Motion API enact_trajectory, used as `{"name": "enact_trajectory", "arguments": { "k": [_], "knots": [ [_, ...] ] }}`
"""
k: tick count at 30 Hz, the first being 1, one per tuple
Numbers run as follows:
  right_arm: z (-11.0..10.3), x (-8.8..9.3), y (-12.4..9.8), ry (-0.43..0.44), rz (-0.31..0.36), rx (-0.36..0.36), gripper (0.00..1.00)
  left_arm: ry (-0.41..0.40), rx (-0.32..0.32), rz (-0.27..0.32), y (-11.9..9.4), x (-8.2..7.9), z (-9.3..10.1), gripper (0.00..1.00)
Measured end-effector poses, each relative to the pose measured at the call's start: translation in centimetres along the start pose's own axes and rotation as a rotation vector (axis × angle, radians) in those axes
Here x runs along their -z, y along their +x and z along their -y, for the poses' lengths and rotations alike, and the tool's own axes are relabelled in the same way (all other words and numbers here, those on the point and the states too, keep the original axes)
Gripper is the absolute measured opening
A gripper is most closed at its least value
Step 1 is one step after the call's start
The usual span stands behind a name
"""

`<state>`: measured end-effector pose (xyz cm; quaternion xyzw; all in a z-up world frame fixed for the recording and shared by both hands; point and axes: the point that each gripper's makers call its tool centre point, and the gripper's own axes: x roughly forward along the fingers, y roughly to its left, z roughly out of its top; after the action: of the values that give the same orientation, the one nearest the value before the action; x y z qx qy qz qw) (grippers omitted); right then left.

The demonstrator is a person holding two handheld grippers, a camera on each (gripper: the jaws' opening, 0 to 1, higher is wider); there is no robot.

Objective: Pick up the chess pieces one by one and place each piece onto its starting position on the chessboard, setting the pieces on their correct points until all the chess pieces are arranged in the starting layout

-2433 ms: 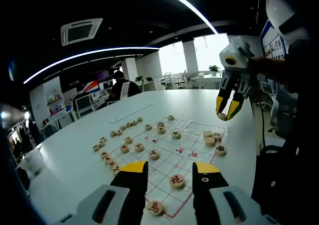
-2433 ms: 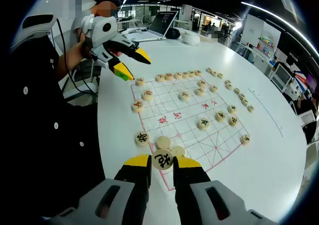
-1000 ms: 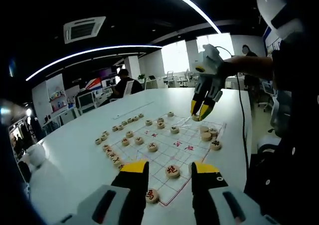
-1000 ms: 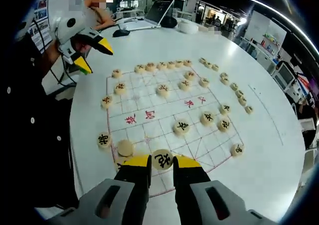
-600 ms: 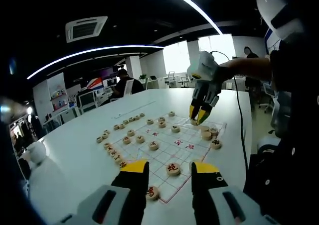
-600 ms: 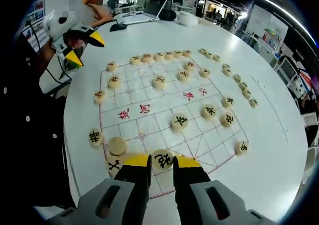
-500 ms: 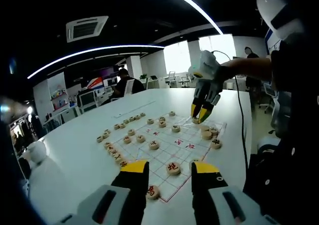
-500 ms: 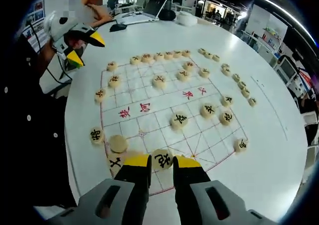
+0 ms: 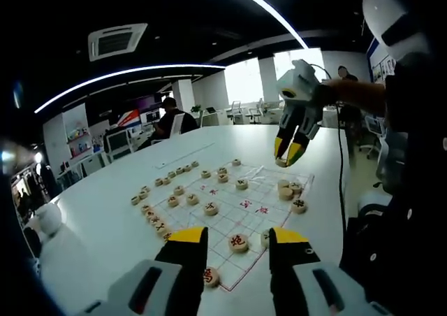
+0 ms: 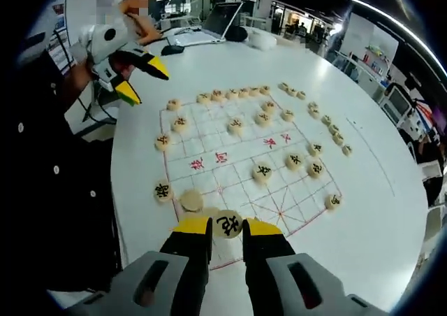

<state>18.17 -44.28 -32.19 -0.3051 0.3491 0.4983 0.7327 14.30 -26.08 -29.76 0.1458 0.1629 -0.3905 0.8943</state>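
— What's the right claw (image 10: 227,226) got?

— It's closed on a round wooden piece (image 10: 228,224) with a dark character facing up, pinched by its edges between the yellow tips, probably so the face stays level for setting down. It hangs over the near edge of the board (image 10: 246,163), where a blank-topped piece (image 10: 191,200) and a marked one (image 10: 162,190) sit just to its left.

— And the other one?

— The left claw (image 9: 236,236) is open and holds nothing. From its own view it waits above its end of the board, a red-marked piece (image 9: 238,242) showing between the tips and another (image 9: 210,276) near the left one.

— So where do things stand?

— Partly done, I'd say. A row of pieces (image 10: 235,93) already lines the far edge of the board, and several stand on inner points. More pieces (image 10: 324,130) trail along the white surface (image 10: 377,190) past the right edge, off the grid, likely waiting their turn.

— Next?

— My guess is the carried piece goes down on a point at the near end.
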Motion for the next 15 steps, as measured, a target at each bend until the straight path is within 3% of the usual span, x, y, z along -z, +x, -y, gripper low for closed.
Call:
{"name": "enact_trajectory", "arguments": {
  "k": [5, 15],
  "knots": [
    [-0.1, 0.2, -0.1, -0.018, -0.004, -0.013, 0.19, -0.007, -0.006, -0.003, -0.4, 0.2, 0.1, 0.37],
    [3.3, 6.3, -1.7, 0.103, -0.074, 0.058, 0.19, -0.010, 0.004, -0.015, 0.1, 0.2, 0.1, 0.37]
  ]
}}
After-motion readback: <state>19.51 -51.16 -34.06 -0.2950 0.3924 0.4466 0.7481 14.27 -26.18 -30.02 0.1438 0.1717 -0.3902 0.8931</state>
